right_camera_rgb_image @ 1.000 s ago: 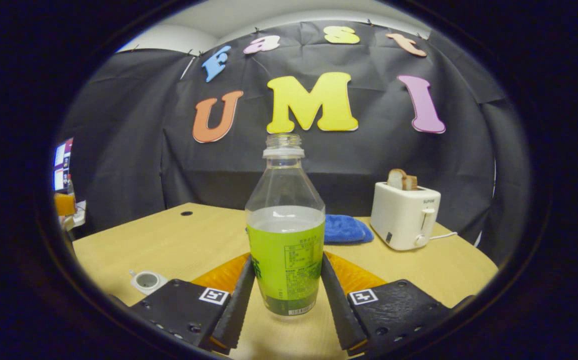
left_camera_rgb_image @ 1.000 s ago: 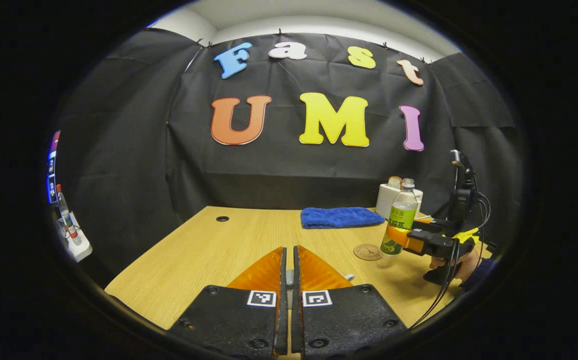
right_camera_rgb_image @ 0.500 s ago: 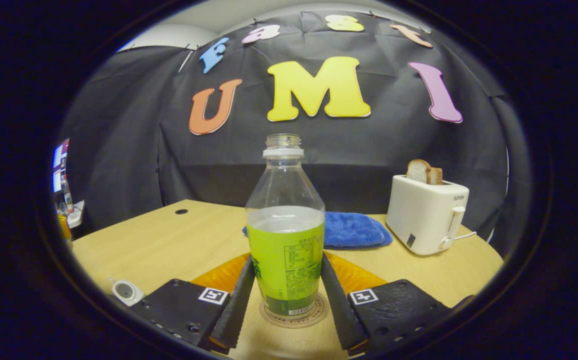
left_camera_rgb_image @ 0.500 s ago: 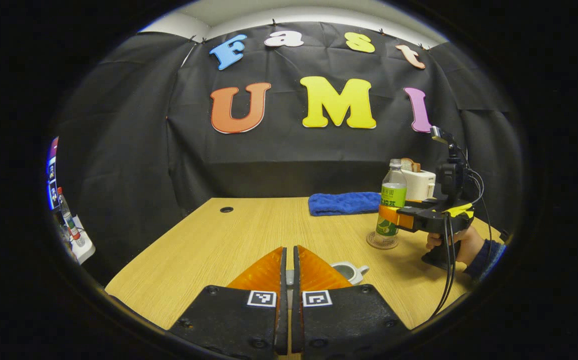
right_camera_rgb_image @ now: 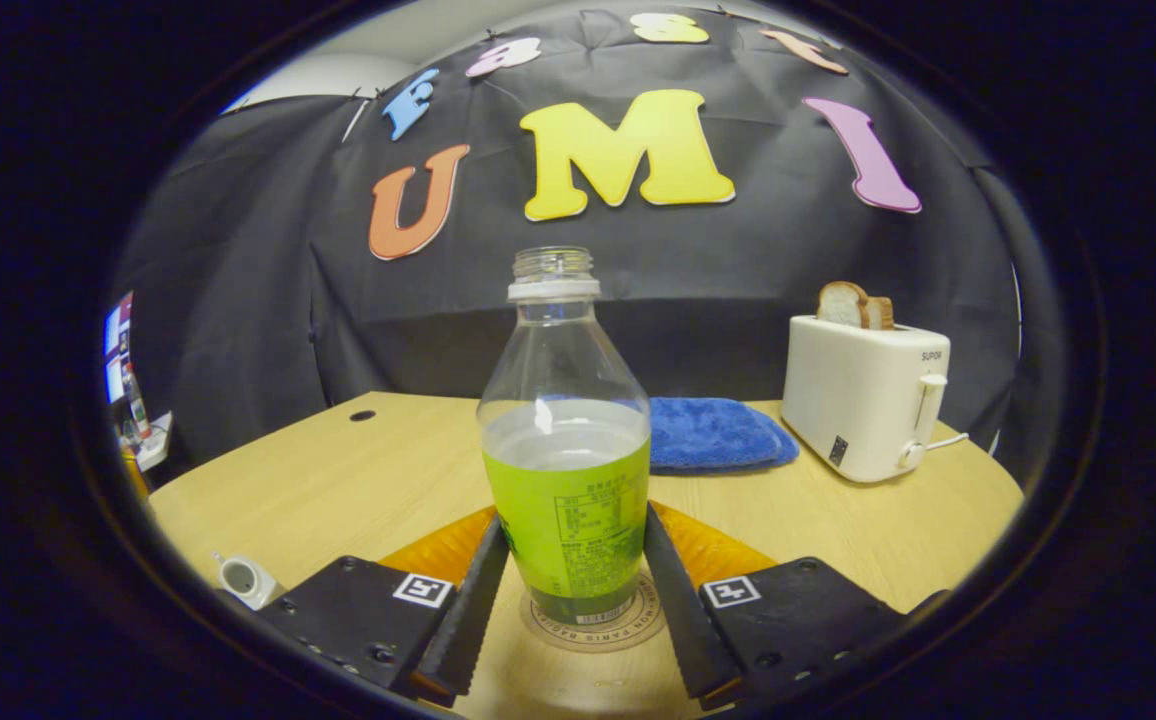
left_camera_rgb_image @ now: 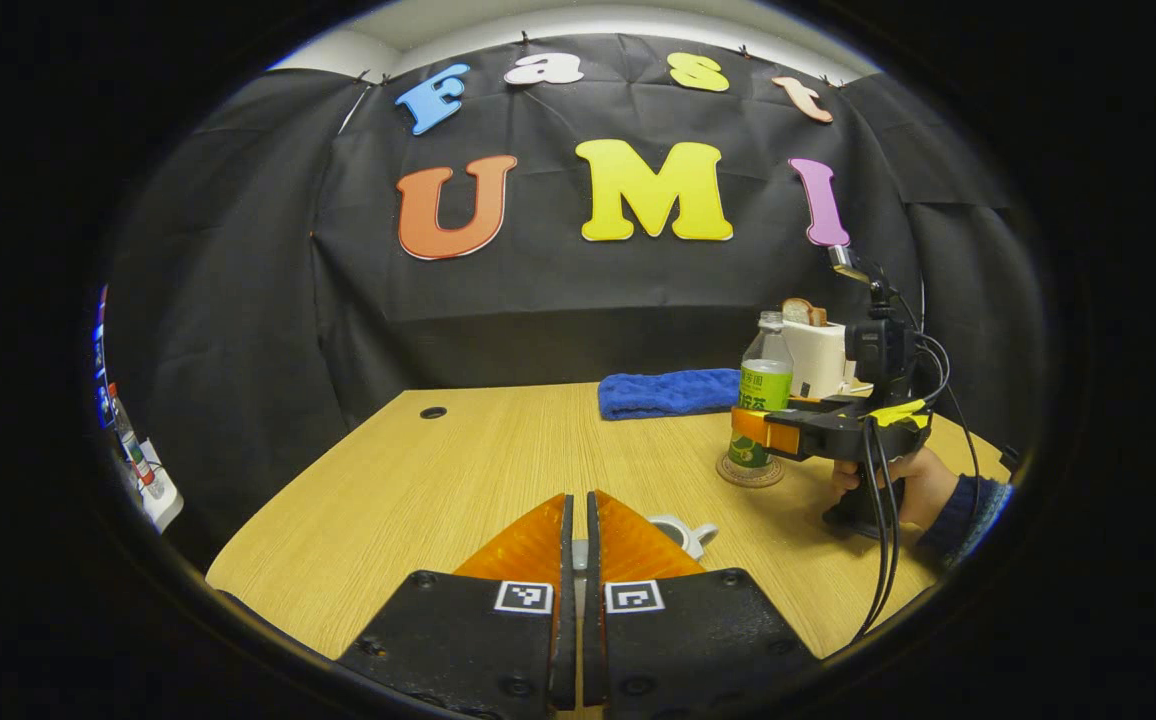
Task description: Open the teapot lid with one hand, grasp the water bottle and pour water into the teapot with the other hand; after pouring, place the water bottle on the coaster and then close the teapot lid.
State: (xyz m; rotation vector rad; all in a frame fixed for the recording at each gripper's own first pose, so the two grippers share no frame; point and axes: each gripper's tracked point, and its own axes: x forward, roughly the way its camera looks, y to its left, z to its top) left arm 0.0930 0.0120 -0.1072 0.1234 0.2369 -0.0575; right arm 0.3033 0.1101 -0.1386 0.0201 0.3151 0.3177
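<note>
Left gripper (left_camera_rgb_image: 578,520) fingers pressed together with almost no gap; whether the lid is pinched there can't be told. Open teapot (left_camera_rgb_image: 676,534) just past its tips, white, small, handle to the right (ceramic by the look: fragile, light, easy to tip). Lid likely small and smooth, best taken by its knob and lowered straight. Further right, water bottle (right_camera_rgb_image: 566,470) upright on the coaster (right_camera_rgb_image: 593,622), right gripper (right_camera_rgb_image: 570,570) fingers flanking its labelled lower body, apparently touching. Thin clear plastic, uncapped, about half full: squeezes easily, so hold low on the label and release gently. Blue cloth (right_camera_rgb_image: 718,433) and toaster (right_camera_rgb_image: 866,397) behind
</note>
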